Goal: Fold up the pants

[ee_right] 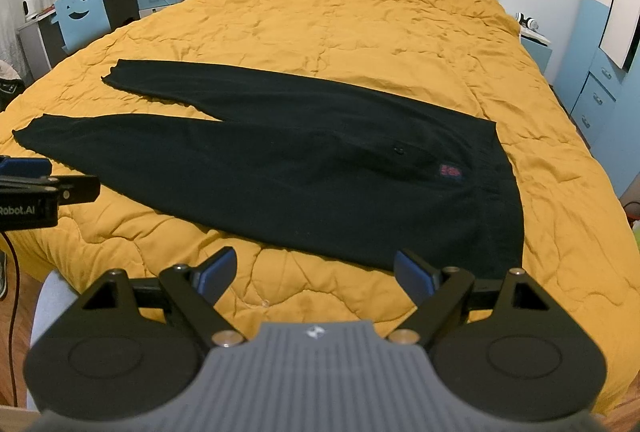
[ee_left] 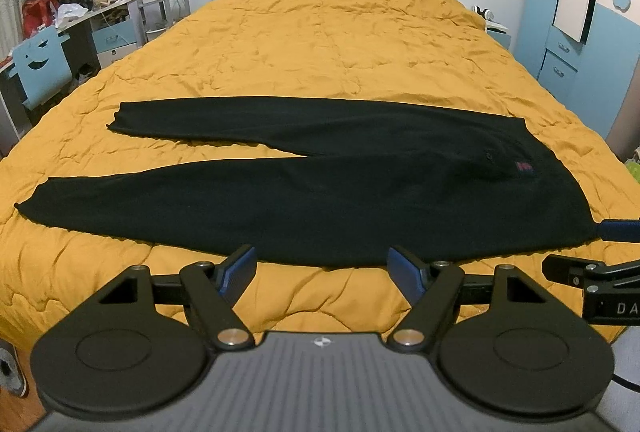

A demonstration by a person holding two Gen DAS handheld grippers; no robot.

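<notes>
Black pants lie flat across the yellow quilt on the bed, legs pointing left and spread in a V, waistband on the right. The left claw hovers at the near edge of the pants, fingers wide apart, holding nothing. The right claw hovers near the waistband, spread apart too.

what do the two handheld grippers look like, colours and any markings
Both the left gripper and right gripper are matte black linkages with round black discs, silver pivot pins, blue finger pads and a ribbed grey body. White lettering partly reading "Robot.AI" shows on the left one.
</notes>
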